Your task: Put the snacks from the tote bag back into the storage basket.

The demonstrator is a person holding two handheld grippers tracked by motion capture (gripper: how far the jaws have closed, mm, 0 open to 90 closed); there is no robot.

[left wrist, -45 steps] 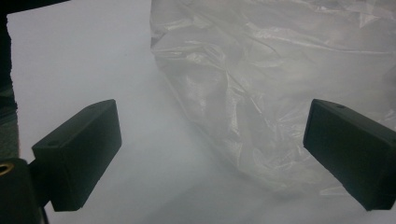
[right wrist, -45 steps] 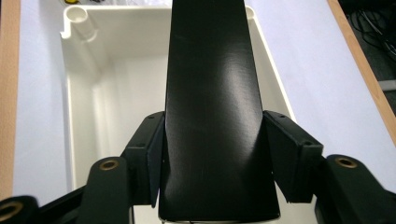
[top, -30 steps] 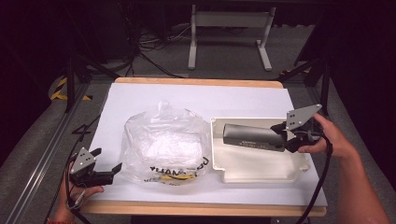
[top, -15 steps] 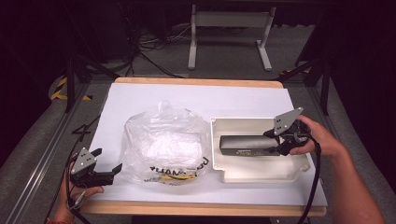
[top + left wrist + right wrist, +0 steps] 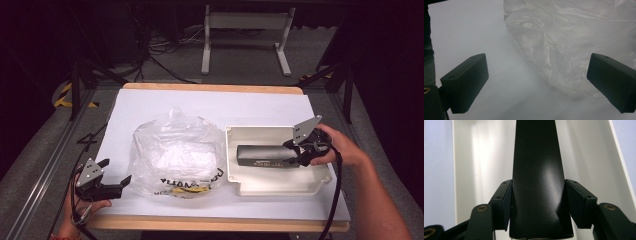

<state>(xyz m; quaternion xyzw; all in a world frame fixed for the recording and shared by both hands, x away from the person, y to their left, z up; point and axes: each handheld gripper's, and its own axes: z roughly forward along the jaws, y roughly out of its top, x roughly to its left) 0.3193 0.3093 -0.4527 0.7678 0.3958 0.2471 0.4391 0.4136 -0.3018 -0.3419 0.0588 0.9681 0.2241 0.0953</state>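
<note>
Right gripper (image 5: pixel 299 150) clamping a long black rectangular box (image 5: pixel 265 155) inside the shallow white plastic tray (image 5: pixel 280 187).

The box is lying lengthwise in the tray at the right of the white-covered table (image 5: pixel 165 102), its right end pinched between the jaws. The left gripper (image 5: pixel 112 175) is resting near the front-left edge, jaws standing wide apart with nothing between them, just beside the crumpled clear plastic bag (image 5: pixel 175 155).

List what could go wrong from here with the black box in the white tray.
1. The right gripper is clamped on one end of the long black rectangular box over the white plastic tray; its far end could sag or strike the tray wall.
2. The open left gripper sits close beside the crumpled clear plastic bag and could snag it.
</note>
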